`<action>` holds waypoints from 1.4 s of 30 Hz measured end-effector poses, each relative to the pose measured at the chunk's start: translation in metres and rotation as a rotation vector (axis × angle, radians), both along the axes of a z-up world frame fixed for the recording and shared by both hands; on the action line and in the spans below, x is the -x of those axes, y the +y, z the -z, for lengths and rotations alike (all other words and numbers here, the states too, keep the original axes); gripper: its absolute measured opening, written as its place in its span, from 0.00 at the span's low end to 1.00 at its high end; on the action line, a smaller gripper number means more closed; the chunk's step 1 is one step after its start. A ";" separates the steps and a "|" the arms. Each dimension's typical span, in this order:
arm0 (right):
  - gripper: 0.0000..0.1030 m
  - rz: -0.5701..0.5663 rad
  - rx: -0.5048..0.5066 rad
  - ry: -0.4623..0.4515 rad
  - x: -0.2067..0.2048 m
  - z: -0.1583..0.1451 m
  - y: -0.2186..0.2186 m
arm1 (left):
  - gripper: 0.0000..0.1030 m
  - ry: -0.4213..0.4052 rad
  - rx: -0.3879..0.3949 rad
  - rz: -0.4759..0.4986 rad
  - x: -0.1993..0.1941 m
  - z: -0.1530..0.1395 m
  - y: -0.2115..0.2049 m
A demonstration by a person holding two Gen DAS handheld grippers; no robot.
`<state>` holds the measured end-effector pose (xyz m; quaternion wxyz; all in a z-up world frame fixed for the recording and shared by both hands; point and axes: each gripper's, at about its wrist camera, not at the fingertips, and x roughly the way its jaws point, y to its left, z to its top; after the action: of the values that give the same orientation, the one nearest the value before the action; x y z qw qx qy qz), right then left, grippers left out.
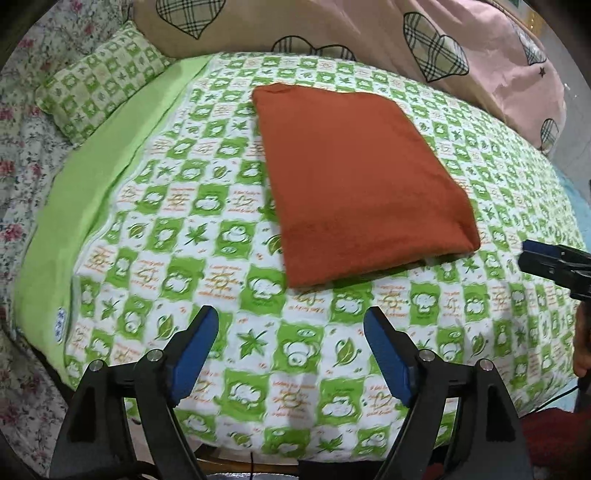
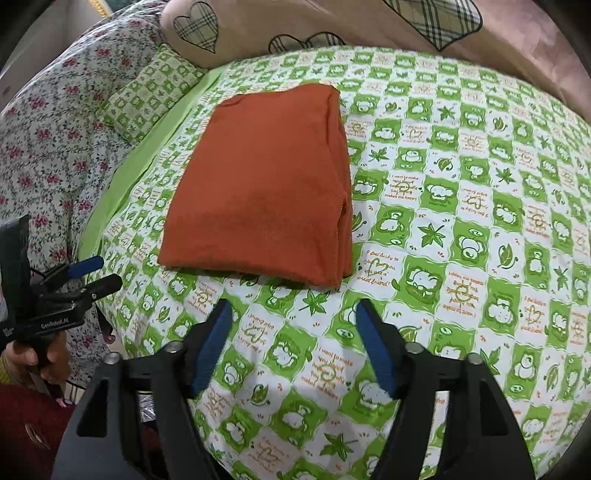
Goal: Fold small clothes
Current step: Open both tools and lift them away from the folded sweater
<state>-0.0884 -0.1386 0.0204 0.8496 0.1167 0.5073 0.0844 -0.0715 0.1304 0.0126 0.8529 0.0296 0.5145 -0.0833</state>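
Observation:
A rust-orange garment lies folded into a flat rectangle on the green-and-white patterned sheet; it also shows in the right wrist view, with stacked layers along its right edge. My left gripper is open and empty, hovering over the sheet just short of the garment's near edge. My right gripper is open and empty, also just short of the near edge. The right gripper shows at the right edge of the left wrist view. The left gripper shows at the left of the right wrist view.
A matching green checked pillow lies at the back left. A beige and pink quilt with plaid hearts runs along the back. A floral blanket covers the left side. The bed's front edge is near the grippers.

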 end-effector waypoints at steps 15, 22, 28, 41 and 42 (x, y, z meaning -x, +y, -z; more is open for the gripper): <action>0.82 -0.033 0.046 -0.025 -0.006 -0.001 0.018 | 0.81 -0.009 -0.018 -0.025 -0.020 -0.004 -0.012; 0.85 -0.040 0.048 -0.044 -0.036 -0.005 0.021 | 0.82 -0.008 -0.058 -0.041 -0.046 -0.008 -0.024; 0.86 -0.067 0.056 -0.036 -0.051 -0.003 0.030 | 0.82 0.003 -0.110 -0.058 -0.057 -0.005 -0.032; 0.86 -0.088 0.057 -0.013 -0.069 0.005 0.035 | 0.82 -0.020 -0.116 -0.058 -0.073 0.002 -0.037; 0.86 -0.089 0.057 -0.014 -0.069 0.005 0.035 | 0.82 -0.029 -0.109 -0.058 -0.074 0.001 -0.037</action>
<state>-0.0192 -0.1035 0.0158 0.8516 0.0692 0.5083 0.1083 0.0023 0.0937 0.0112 0.8596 0.0623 0.5063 -0.0300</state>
